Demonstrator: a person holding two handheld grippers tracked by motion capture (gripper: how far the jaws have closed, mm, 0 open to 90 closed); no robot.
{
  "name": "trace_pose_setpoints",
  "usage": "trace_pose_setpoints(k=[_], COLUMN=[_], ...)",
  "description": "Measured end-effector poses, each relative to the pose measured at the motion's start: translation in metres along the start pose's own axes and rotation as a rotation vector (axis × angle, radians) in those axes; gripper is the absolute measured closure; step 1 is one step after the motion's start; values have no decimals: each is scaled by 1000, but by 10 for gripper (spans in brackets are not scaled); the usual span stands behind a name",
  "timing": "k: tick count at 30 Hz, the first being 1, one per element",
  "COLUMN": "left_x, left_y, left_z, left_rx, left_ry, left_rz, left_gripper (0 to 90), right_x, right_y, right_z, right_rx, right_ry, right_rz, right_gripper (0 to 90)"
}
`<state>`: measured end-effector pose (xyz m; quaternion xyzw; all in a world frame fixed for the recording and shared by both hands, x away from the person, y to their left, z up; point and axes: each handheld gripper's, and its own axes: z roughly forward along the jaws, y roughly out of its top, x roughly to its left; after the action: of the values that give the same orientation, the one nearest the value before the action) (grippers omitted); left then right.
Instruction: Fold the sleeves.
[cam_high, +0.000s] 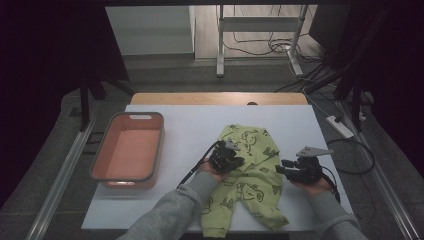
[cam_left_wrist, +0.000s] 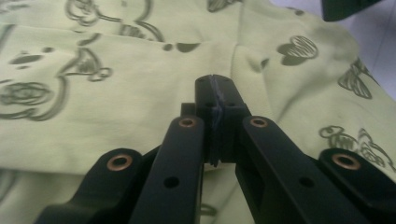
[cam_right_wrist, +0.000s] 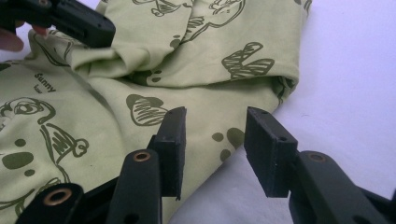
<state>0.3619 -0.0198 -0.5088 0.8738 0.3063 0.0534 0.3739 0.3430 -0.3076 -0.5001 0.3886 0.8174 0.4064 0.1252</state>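
Pink bin (cam_high: 128, 150) at table's 9 o'clock, apart from work. Green baby pants (cam_high: 247, 175) at table centre, long axis 12–6, legs toward person. Left gripper (cam_high: 226, 159) on pants' left edge, jaws shut, tips touching cloth; pinch uncertain. Right gripper (cam_high: 289, 170) at pants' 3 o'clock, level, jaws parted, holding nothing.

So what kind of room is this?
Probably a lab set up for recording, not a home: a white table, dark curtains at the sides, a metal stand and loose cables on the floor.
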Motion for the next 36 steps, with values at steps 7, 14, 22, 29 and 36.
trace_pose_setpoints(k=[7,14,22,29,36], left_x=[4,4,15,26,30], left_y=[-4,-6,-6,-14,-23], left_z=[8,9,-22,-43,-61], left_rx=[40,37,-57,-85,-96], left_ry=[2,6,41,92,107], left_rz=[-13,-20,-63,-115,-147], left_gripper=[895,893,843,671,500], right_x=[1,1,2,3,4], right_y=[0,0,0,1,2], right_z=[3,1,0,0,-1], right_rx=[10,1,-2,-10,-26], right_ry=[3,3,3,3,1], right_rz=[-7,-3,-2,-7,-11], right_gripper=[589,588,564,529,479])
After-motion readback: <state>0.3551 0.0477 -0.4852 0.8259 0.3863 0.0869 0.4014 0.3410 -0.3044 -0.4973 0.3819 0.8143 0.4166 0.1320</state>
